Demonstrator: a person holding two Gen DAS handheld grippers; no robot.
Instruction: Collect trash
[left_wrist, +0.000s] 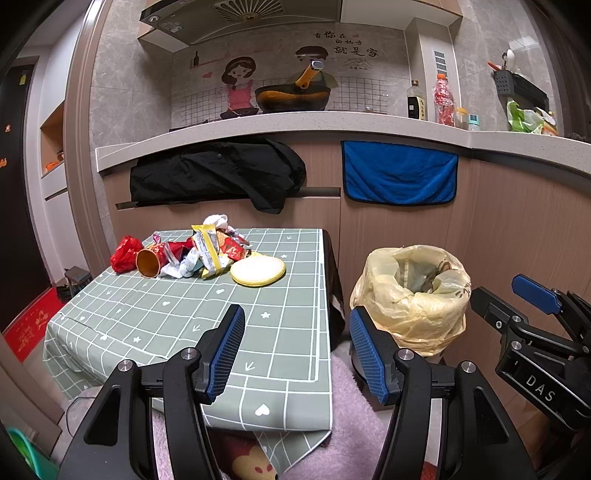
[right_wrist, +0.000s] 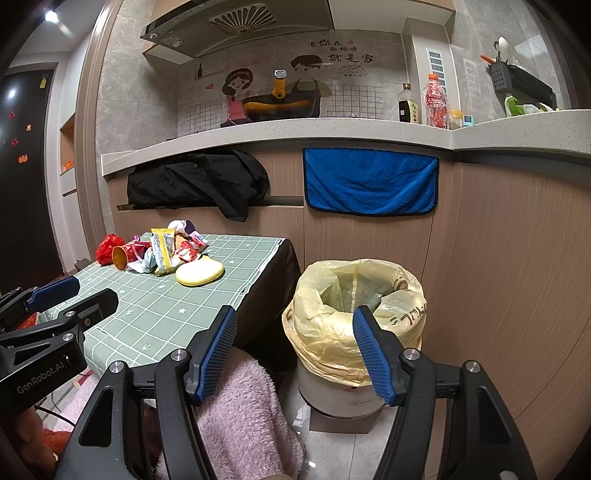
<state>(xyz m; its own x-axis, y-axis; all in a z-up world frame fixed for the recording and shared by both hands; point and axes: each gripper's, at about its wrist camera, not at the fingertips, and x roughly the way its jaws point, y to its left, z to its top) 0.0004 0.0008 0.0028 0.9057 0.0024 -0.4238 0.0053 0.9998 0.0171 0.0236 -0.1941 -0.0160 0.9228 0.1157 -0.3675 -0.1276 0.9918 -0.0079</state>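
Trash pile (left_wrist: 192, 251) sits at the far end of the counter (left_wrist: 147, 317), untouched: wrappers heaped together, a red bag (left_wrist: 125, 253) at the left edge, a paper cup (left_wrist: 149, 261) on its side, a yellow round pad (left_wrist: 258, 270) just beside the heap. Left tool (left_wrist: 293, 354) hangs released, empty, over the near counter end; right tool (right_wrist: 293, 352) also spread wide, empty, aimed between the counter and the lined bin (right_wrist: 360, 321) on the floor. Risks: wrappers overlap, so a pinch likely drags neighbours and spills them off the far edge; the tipped cup can roll when nudged; thin foil may slip from the pads; the loose tablecloth could snag and shift everything. The bin liner sags inward, so a drop near the rim may miss.
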